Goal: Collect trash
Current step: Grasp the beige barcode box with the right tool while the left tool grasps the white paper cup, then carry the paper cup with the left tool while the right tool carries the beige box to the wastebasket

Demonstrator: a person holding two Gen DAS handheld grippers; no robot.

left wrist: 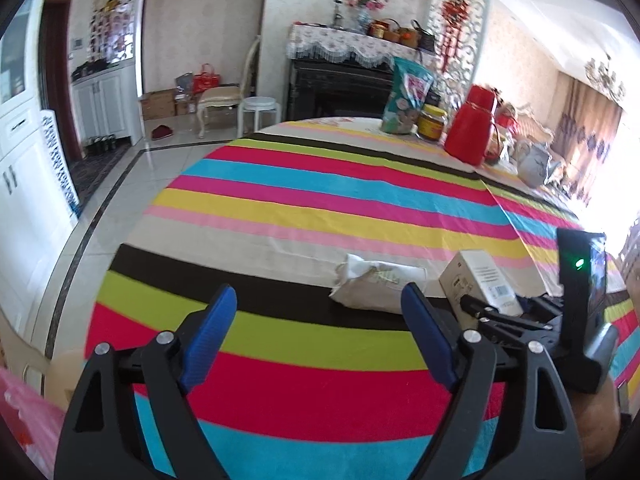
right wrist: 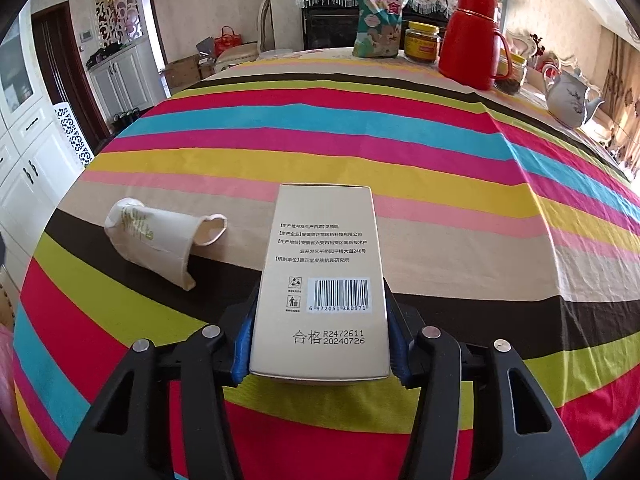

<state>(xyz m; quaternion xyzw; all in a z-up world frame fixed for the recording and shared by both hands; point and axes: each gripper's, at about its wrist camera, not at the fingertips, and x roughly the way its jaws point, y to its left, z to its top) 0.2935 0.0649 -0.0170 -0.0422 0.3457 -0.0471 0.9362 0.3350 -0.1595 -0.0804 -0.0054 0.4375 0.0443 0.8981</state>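
A beige cardboard box [right wrist: 324,248] with a barcode lies lengthwise between the blue pads of my right gripper [right wrist: 320,300], which press on its two long sides. A crushed paper cup [right wrist: 160,236] lies on its side on the striped tablecloth [right wrist: 360,140], left of the box. In the left wrist view my left gripper [left wrist: 318,294] hangs open over the cloth with nothing between its fingers. The cup [left wrist: 372,284] sits just beyond its right fingertip, and the box [left wrist: 480,276] is further right in the right gripper [left wrist: 480,310].
At the far side of the table stand a teal snack bag [right wrist: 380,20], a yellow-lidded jar [right wrist: 422,42], a red thermos [right wrist: 472,36] and a white teapot [right wrist: 568,96]. The table's left edge drops to tiled floor [left wrist: 132,184]. Something pink [left wrist: 24,420] shows at lower left.
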